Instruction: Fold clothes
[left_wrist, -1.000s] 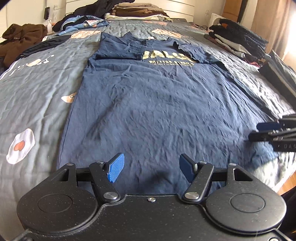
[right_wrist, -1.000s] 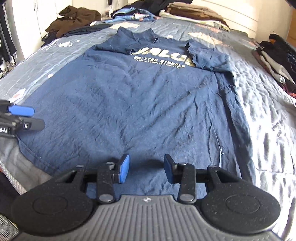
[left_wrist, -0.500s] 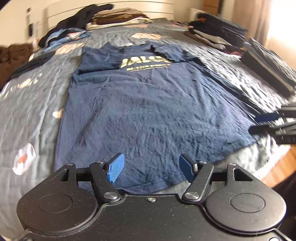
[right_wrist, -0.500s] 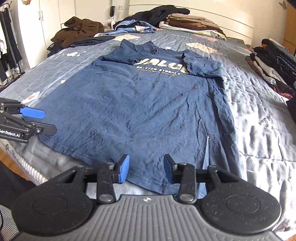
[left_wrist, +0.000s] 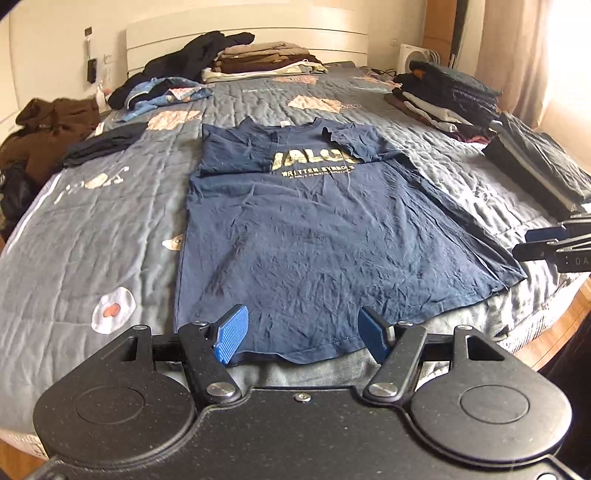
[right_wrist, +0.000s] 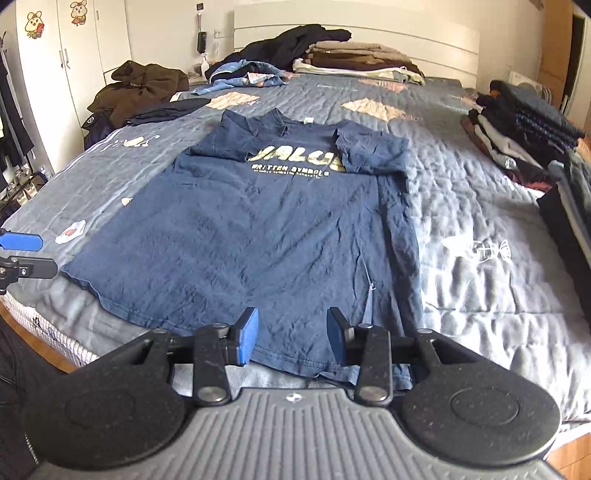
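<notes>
Your navy T-shirt (left_wrist: 325, 236) lies flat and face up on the bed (left_wrist: 92, 229), its long axis running from the foot edge toward the headboard (right_wrist: 369, 33): the hem sits at the near edge just ahead of you, the collar points away. Both short sleeves are folded inward over the chest, and the right one covers the end of the print. The yellow lettering is partly hidden; the large line cannot be read whole, while the smaller line beneath reads "WRITTEN SYMBOLS". A third, tiny line is too small to make out.

Your left gripper (left_wrist: 301, 334) hangs over the hem near the shirt's left corner, jaws spread wide with nothing between them. Your right gripper (right_wrist: 291, 341) hangs over the hem near the right side seam, also parted and empty.

Further out, a stack of folded clothes (right_wrist: 517, 125) lies along the bed's right edge, a second folded pile (left_wrist: 258, 61) sits against the headboard beside loose dark garments, and a brown garment (right_wrist: 140, 88) is heaped off the far left corner.
</notes>
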